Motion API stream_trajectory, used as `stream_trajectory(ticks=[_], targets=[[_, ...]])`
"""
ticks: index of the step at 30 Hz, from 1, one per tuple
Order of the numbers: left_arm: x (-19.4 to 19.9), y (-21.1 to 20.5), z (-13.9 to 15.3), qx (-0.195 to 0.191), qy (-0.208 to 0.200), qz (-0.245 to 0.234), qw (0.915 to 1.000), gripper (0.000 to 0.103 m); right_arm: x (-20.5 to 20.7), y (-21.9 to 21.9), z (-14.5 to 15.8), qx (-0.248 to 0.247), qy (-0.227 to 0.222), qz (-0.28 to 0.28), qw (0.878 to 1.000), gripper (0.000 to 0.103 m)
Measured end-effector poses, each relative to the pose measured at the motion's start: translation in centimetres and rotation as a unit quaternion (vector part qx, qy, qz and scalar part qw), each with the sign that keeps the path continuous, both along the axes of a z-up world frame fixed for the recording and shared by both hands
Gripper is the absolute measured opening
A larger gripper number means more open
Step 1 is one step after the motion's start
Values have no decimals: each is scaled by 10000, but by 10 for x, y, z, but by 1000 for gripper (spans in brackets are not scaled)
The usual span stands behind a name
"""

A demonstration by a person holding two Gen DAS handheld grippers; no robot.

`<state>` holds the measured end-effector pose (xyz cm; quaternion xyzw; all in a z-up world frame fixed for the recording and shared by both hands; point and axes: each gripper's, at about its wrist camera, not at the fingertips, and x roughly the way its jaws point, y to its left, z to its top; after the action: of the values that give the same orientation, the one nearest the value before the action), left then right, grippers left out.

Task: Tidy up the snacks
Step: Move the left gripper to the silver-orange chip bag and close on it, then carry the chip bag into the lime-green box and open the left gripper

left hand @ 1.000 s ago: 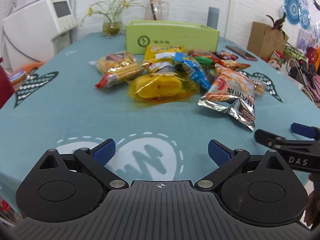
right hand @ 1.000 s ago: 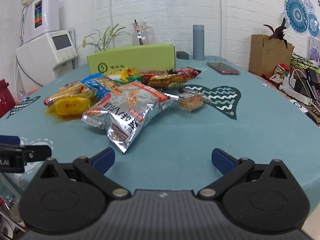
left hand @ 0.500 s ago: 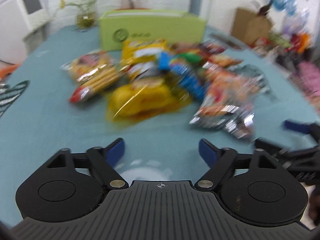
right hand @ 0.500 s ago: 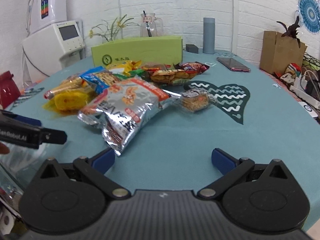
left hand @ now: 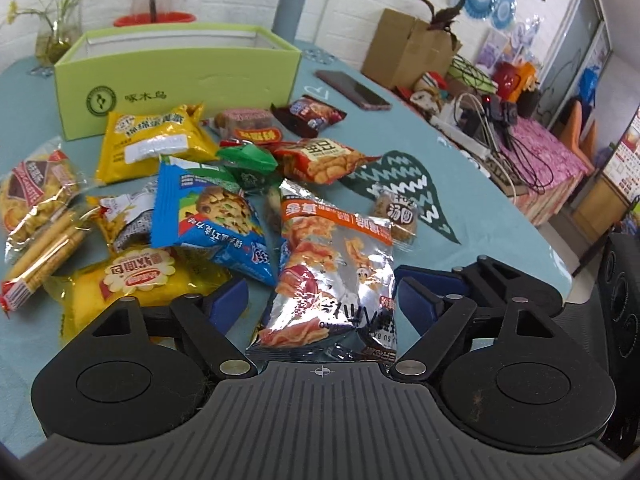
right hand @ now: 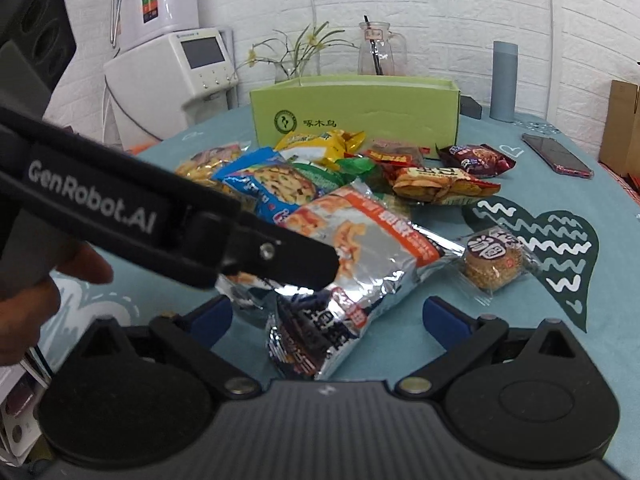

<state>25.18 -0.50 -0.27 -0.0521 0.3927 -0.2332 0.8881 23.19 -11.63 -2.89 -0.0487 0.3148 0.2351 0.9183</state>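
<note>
A pile of snack packets lies on the teal table in front of an open green box [left hand: 176, 76], which also shows in the right wrist view [right hand: 356, 110]. A silver and orange chip bag [left hand: 336, 276] lies nearest, its lower end between the open fingers of my left gripper [left hand: 322, 300]. In the right wrist view the same bag [right hand: 360, 264] lies between the open fingers of my right gripper [right hand: 328, 318]. The left gripper's arm crosses that view from the left, over the bag's left edge. A blue cookie packet [left hand: 208, 220] and a yellow bread packet [left hand: 132, 280] lie left of the bag.
A round wrapped cake [right hand: 494, 264] lies right of the bag. A phone [right hand: 556, 156], a grey bottle [right hand: 503, 80], a glass jug [right hand: 378, 52] and a plant vase stand behind the box. A cardboard box [left hand: 412, 52] and cables sit off to the right.
Both grippers have moved forward to the chip bag, which now lies between each pair of open fingers. The left gripper has swung right, in front of the right camera.
</note>
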Motion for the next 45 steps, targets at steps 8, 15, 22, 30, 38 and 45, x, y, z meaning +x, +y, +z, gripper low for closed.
stream_trajectory(ticks=[8, 15, 22, 30, 38, 45], targets=[[-22, 3, 3, -125, 77, -137, 9998, 29, -26, -5, 13, 89, -137, 120, 9998, 63], [-27, 1, 46, -78, -607, -87, 9981, 35, -23, 4, 55, -36, -809, 223, 9965, 63], [53, 28, 95, -165, -1152, 209, 9930, 36, 69, 40, 104, -485, -1485, 593, 9859, 63], [198, 75, 110, -18, -1136, 691, 9911, 36, 226, 99, 119, -633, -1185, 1003, 9858, 63], [288, 114, 58, 134, -484, 987, 9938, 36, 307, 151, 66, -945, -608, 1360, 9843, 63], [284, 126, 44, 369, -596, 1211, 9902, 59, 301, 149, 61, -849, -654, 1384, 9846, 76]])
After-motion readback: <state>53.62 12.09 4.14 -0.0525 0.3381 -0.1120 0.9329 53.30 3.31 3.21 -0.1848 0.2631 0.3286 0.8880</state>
